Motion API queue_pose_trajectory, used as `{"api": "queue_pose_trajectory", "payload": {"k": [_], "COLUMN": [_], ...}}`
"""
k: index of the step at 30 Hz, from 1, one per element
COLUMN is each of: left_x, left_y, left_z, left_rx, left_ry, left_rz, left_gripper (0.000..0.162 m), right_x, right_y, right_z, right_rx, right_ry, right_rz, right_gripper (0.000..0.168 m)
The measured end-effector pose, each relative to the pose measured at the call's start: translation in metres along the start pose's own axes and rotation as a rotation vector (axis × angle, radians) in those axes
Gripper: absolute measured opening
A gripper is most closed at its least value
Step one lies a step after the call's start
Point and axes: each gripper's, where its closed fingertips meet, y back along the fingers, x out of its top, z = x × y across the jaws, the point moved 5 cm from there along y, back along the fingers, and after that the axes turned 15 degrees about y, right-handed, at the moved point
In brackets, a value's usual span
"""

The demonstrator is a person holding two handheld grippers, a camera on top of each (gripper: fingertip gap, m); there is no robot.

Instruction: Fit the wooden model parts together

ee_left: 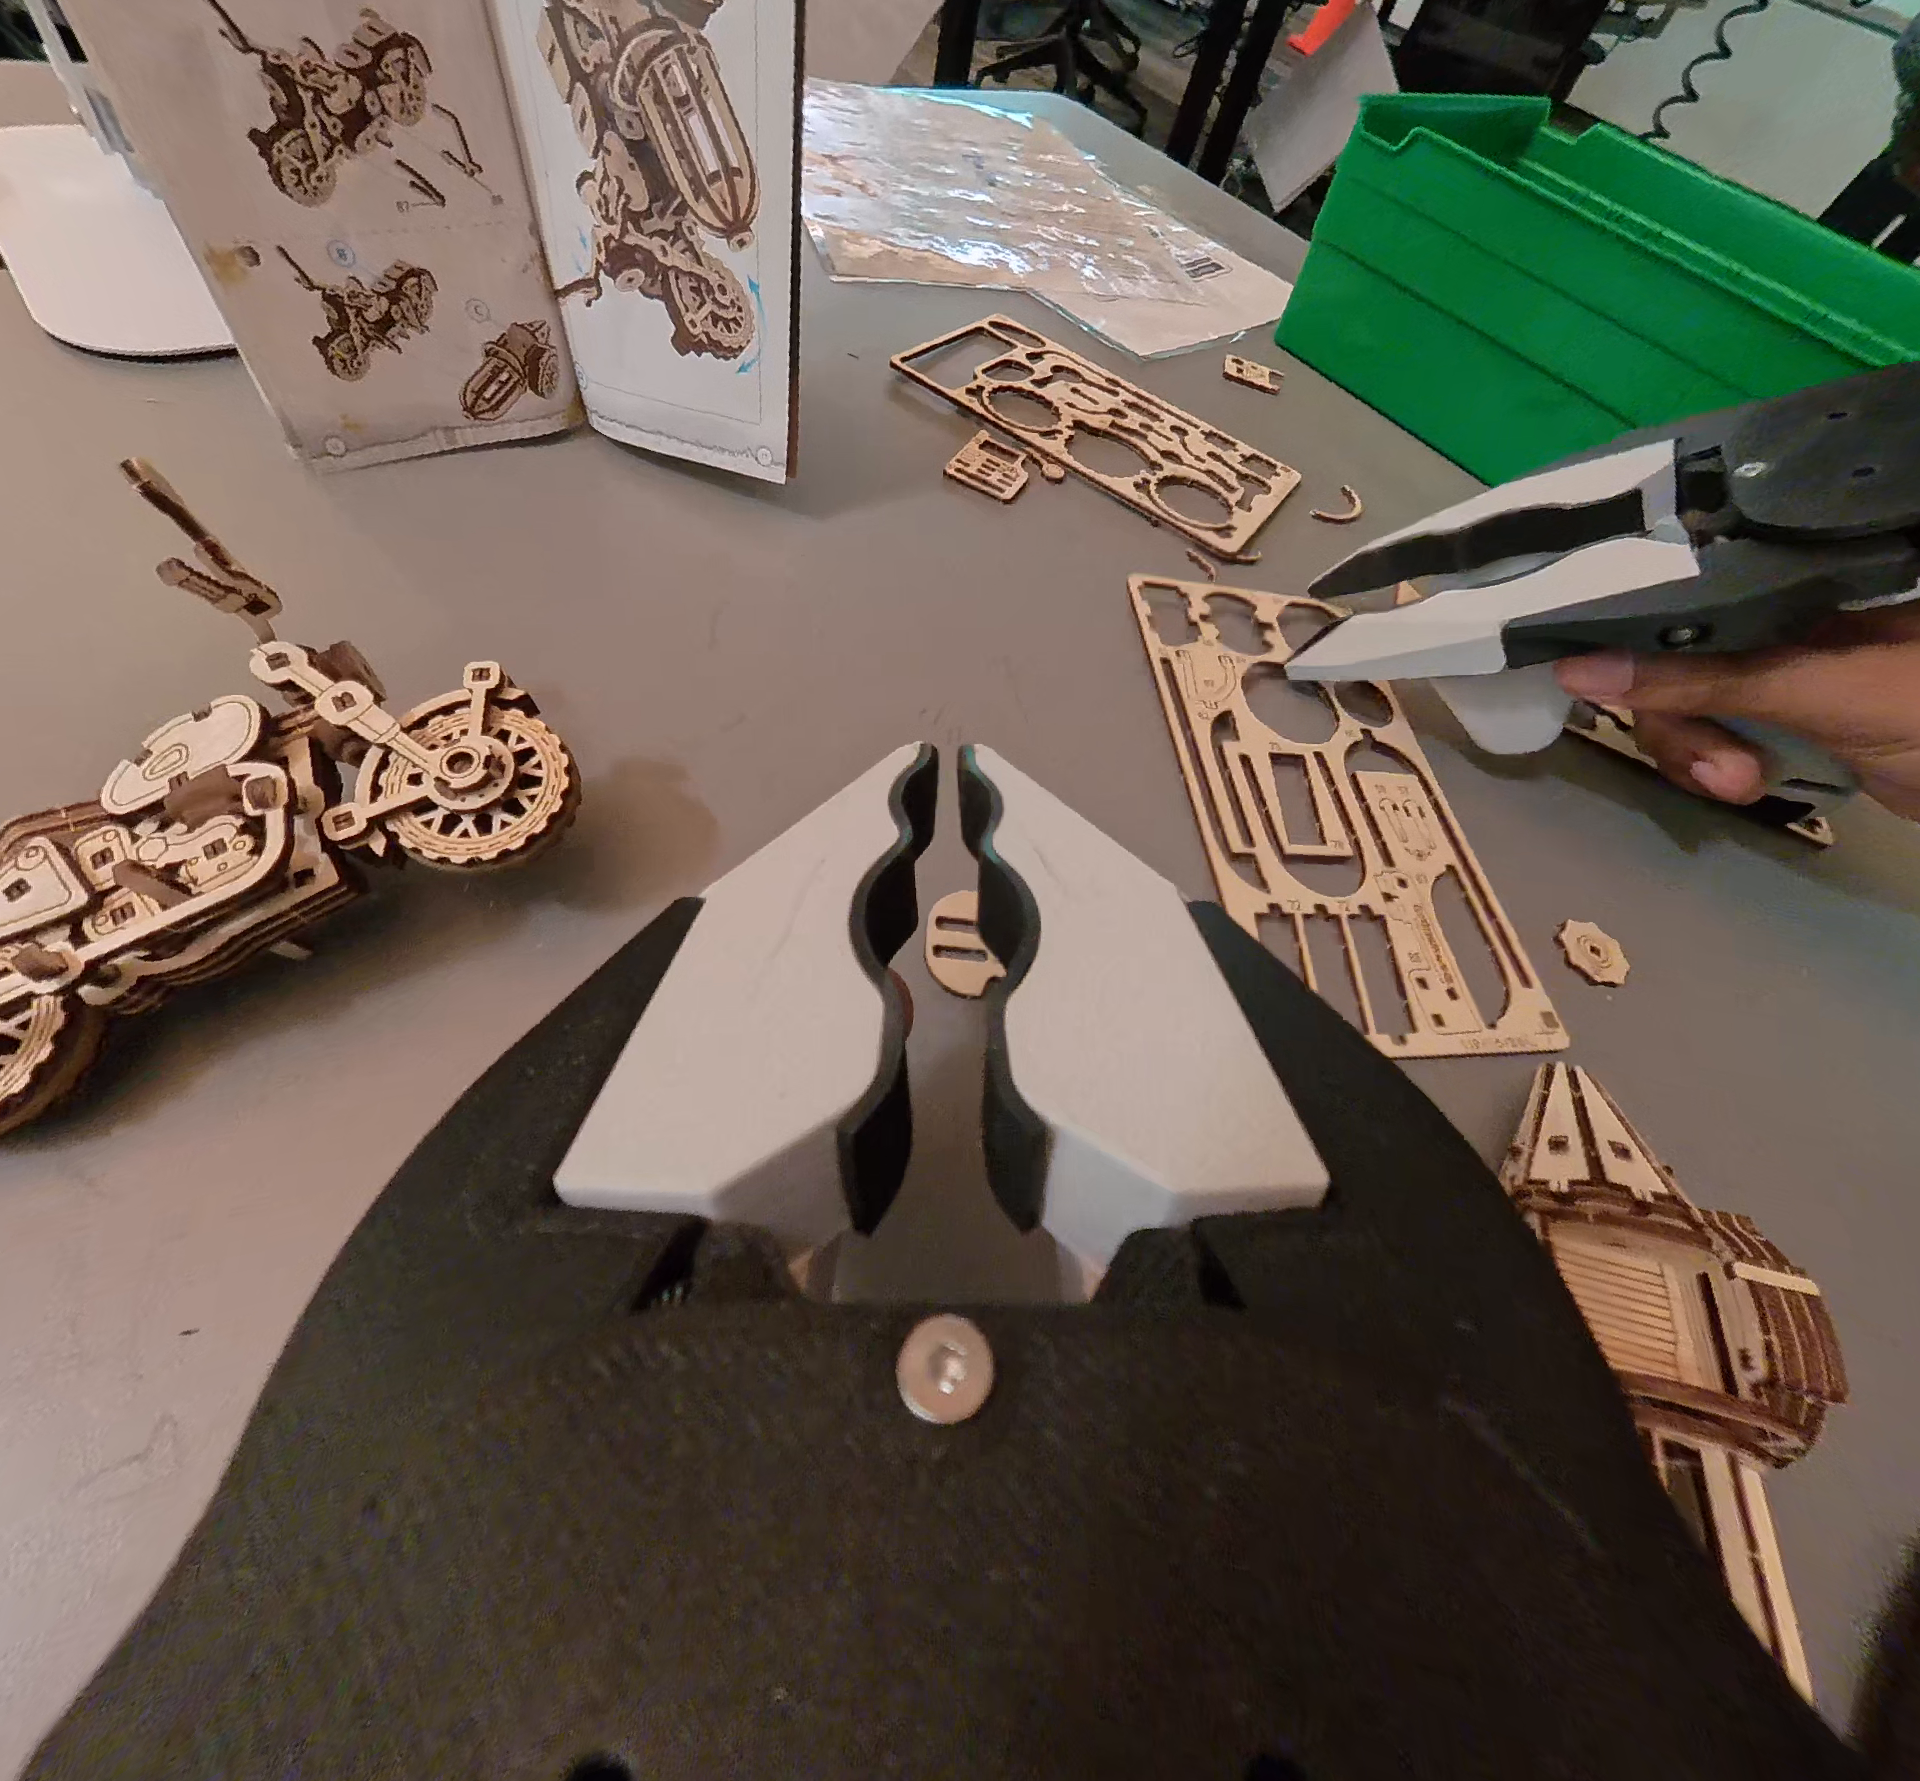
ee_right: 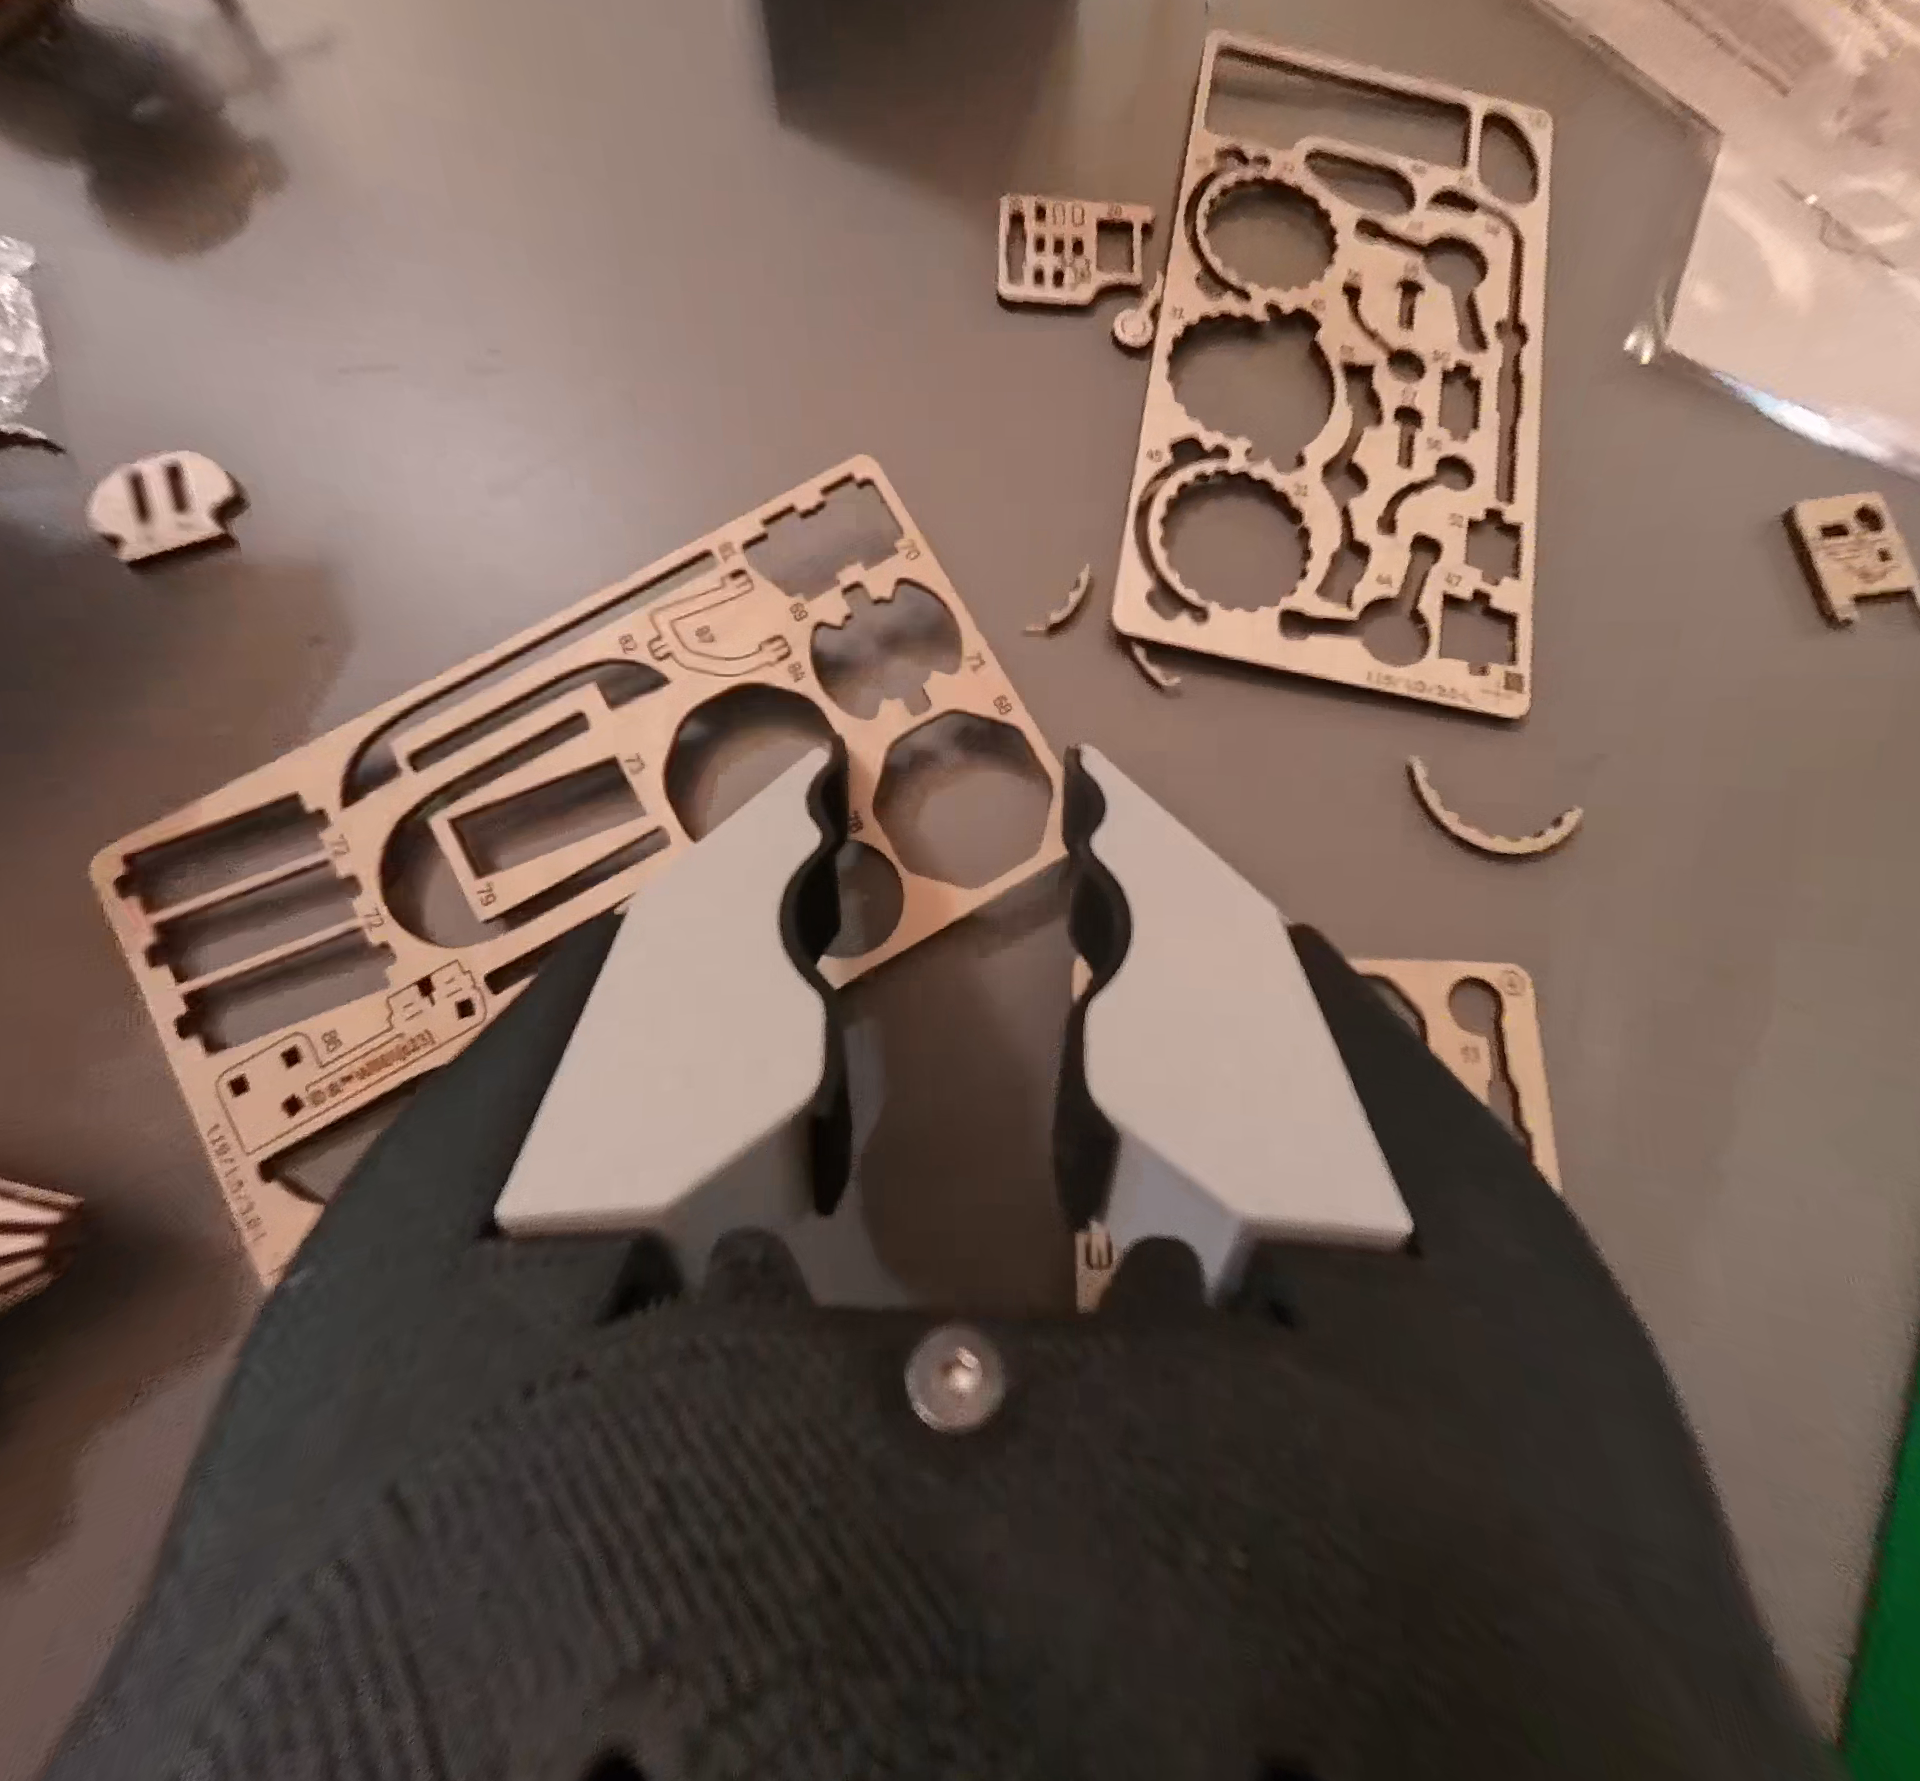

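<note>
A pale wooden part sheet (ee_left: 1382, 858) with many empty cut-outs lies flat on the grey table; it also shows in the right wrist view (ee_right: 707, 651). My right gripper (ee_right: 951, 765) is open and empty, with its tips just over one end of that sheet; it also shows in the left wrist view (ee_left: 1314, 630). My left gripper (ee_left: 940, 755) is shut and empty, above a small round wooden piece with two slots (ee_left: 961, 942) that lies flat on the table and also shows in the right wrist view (ee_right: 166, 510). A built wooden motorcycle (ee_left: 260, 848) stands at the left.
A second punched-out sheet (ee_right: 1247, 645) lies farther back. A third sheet (ee_right: 1455, 1035) lies under my right gripper. A wooden sub-assembly (ee_left: 1662, 1316) and a small gear piece (ee_left: 1590, 950) lie at the right. An instruction booklet (ee_left: 416, 173), a plastic bag (ee_left: 1018, 214) and a green bin (ee_left: 1558, 277) stand behind. My right fingertips sit around 20 cm from my left ones. My left tips are roughly 12 cm from the built wooden motorcycle (ee_left: 260, 848).
</note>
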Motion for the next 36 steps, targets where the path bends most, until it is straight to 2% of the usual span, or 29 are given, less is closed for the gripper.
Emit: {"api": "queue_pose_trajectory", "payload": {"k": [2, 5, 8, 9, 10, 11, 12, 16, 20, 22, 25, 28, 30, 31, 36], "left_x": [-0.001, -0.005, -0.01, -0.012, -0.015, -0.018, -0.021, -0.024, -0.004, 0.007, 0.018, 0.019, 0.017, 0.017, 0.017], "left_y": [0.001, 0.0, 0.001, 0.0, -0.001, -0.003, -0.005, -0.01, -0.001, 0.006, 0.013, 0.017, 0.017, 0.017, 0.019], "left_z": [0.004, 0.02, 0.043, 0.048, 0.051, 0.051, 0.049, 0.033, 0.028, 0.025, 0.023, 0.026, 0.031, 0.034, 0.04], "left_rx": [-0.019, -0.094, -0.245, -0.277, -0.3, -0.304, -0.281, -0.201, -0.316, -0.396, -0.538, -0.61, -0.62, -0.624, -0.602], "left_ry": [-0.027, -0.057, 0.048, 0.101, 0.144, 0.174, 0.194, 0.229, 0.449, 0.547, 0.712, 0.784, 0.773, 0.762, 0.676], "left_rz": [0.001, -0.021, -0.063, -0.091, -0.126, -0.157, -0.175, -0.163, -0.064, 0.007, 0.07, 0.096, 0.096, 0.099, 0.107], "left_gripper": [0.009, 0.03, 0.053, 0.053, 0.049, 0.038, 0.02, 0.01, 0.001, 0.0, 0.0, 0.0, 0.0, 0.001, 0.001], "right_x": [0.009, 0.029, 0.047, 0.052, 0.057, 0.061, 0.065, 0.074, 0.072, 0.073, 0.08, 0.091, 0.094, 0.093, 0.092], "right_y": [0.007, 0.024, 0.038, 0.042, 0.045, 0.047, 0.049, 0.048, 0.048, 0.043, 0.035, 0.034, 0.035, 0.036, 0.041], "right_z": [0.001, 0.003, 0.002, 0.0, -0.002, -0.004, -0.005, -0.018, -0.019, -0.029, -0.065, -0.093, -0.099, -0.098, -0.093], "right_rx": [-0.019, -0.047, -0.042, -0.036, -0.034, -0.051, -0.07, -0.07, -0.111, 0.02, 0.357, 0.592, 0.645, 0.647, 0.71], "right_ry": [0.004, -0.02, -0.059, -0.062, -0.064, -0.07, -0.073, -0.02, -0.063, -0.182, -0.388, -0.529, -0.566, -0.571, -0.581], "right_rz": [0.062, 0.202, 0.331, 0.367, 0.396, 0.416, 0.44, 0.442, 0.464, 0.451, 0.455, 0.491, 0.511, 0.517, 0.532], "right_gripper": [0.04, 0.04, 0.039, 0.039, 0.032, 0.0, 0.0, 0.029, 0.043, 0.054, 0.058, 0.049, 0.026, 0.019, 0.012]}}
